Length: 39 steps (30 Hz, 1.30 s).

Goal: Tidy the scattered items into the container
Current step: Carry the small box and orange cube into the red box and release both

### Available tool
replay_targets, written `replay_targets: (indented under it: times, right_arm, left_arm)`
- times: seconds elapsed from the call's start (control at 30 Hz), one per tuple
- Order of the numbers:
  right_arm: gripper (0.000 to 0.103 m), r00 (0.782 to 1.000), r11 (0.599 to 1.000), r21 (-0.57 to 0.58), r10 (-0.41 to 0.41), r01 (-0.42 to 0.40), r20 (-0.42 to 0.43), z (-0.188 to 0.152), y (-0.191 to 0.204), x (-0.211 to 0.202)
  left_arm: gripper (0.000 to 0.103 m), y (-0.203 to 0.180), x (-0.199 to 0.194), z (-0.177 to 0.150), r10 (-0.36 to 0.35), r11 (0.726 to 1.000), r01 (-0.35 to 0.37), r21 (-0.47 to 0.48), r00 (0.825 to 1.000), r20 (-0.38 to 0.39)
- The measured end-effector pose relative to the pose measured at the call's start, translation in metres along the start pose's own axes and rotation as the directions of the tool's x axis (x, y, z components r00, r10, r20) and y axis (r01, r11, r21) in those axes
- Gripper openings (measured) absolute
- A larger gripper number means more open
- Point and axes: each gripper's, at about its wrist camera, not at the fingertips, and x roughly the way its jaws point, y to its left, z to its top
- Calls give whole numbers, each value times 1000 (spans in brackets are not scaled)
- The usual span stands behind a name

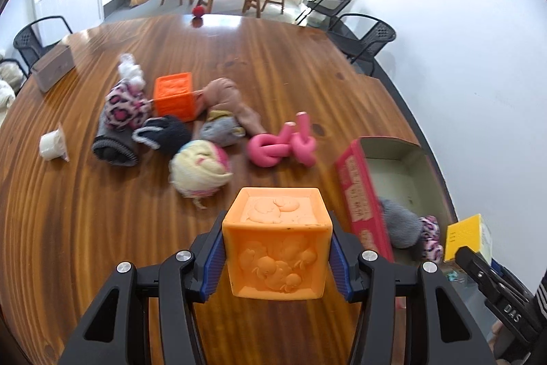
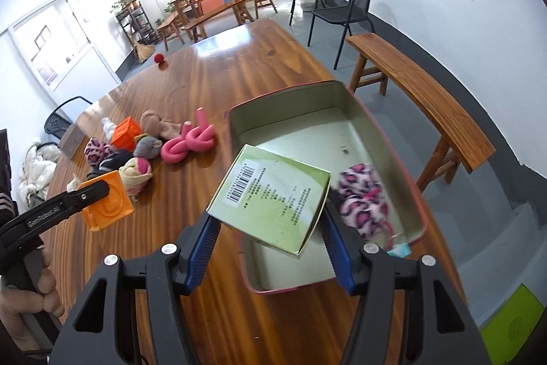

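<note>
A: What are we gripping with our left gripper (image 1: 277,257)?
B: It is clamping the soft light-orange embossed cube (image 1: 277,240) above the wooden table (image 1: 85,228).
A: And our right gripper (image 2: 270,240)?
B: It is pinching the flat green cardboard box (image 2: 273,200) over the open red-sided tin container (image 2: 407,159).

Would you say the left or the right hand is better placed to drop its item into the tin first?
Right, probably. The right gripper holds the green box directly above the open tin, while the left gripper holds its orange cube over bare table beside it.
</note>
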Motion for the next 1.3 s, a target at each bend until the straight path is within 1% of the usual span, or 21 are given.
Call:
replay_targets:
  times: [0.17, 0.27, 0.4, 0.53, 0.63, 0.73, 0.8, 0.83, 0.93, 1.1, 1.17, 1.2, 1.27, 1.3]
  right_arm:
    - [64, 1000, 1000, 25, -1, 0, 30, 11, -33, -8]
    - [64, 999, 999, 39, -4, 2, 42, 15, -49, -12]
    - [64, 999, 999, 54, -12, 9, 53, 19, -67, -16]
    - [64, 998, 998, 57, -18, 14, 61, 24, -78, -19]
    - [64, 998, 999, 49, -18, 15, 65, 29, -82, -19]
    - [64, 997, 999, 41, -10, 8, 70, 36, -84, -17]
    - [64, 997, 999, 32, 3, -5, 71, 42, -83, -14]
    - [64, 997, 1000, 27, 10, -12, 70, 45, -81, -12]
    - [64, 997, 999, 10, 34, -35, 66, 54, -74, -5]
    - [67, 997, 998, -6, 68, -68, 33, 64, -60, 13]
    - [69, 997, 997, -5, 80, -80, 5, 65, -56, 22]
    - [70, 997, 997, -4, 78, -78, -3, 64, -53, 25]
    - [70, 997, 997, -8, 73, -73, -12, 63, -48, 31]
    - [71, 997, 997, -9, 73, -73, -14, 62, -46, 31]
  left_arm:
    - [54, -54, -4, -5, -73, 995, 73, 63, 997, -3]
    - [54, -89, 0, -13, -125, 986, 128, 107, 992, -34]
    - [54, -126, 13, -26, -164, 971, 175, 162, 983, -80]
    - [54, -151, 28, -38, -189, 959, 212, 191, 973, -129]
    - [54, -161, 39, -45, -214, 951, 247, 185, 959, -184]
    - [56, -163, 42, -47, -208, 955, 242, 174, 959, -194]
    - [59, -162, 38, -48, -205, 957, 235, 173, 963, -174]
    - [59, -159, 36, -47, -198, 959, 226, 173, 967, -163]
    - [59, -145, 27, -44, -175, 970, 195, 148, 975, -134]
    - [60, -113, 17, -38, -127, 988, 134, 72, 987, -98]
    - [75, -98, 12, -37, -100, 994, 103, 34, 992, -82]
    - [87, -92, 8, -38, -90, 996, 91, 12, 994, -67]
    - [89, -75, 2, -37, -60, 998, 59, -37, 998, -34]
    - [89, -67, 0, -36, -41, 998, 39, -55, 999, -32]
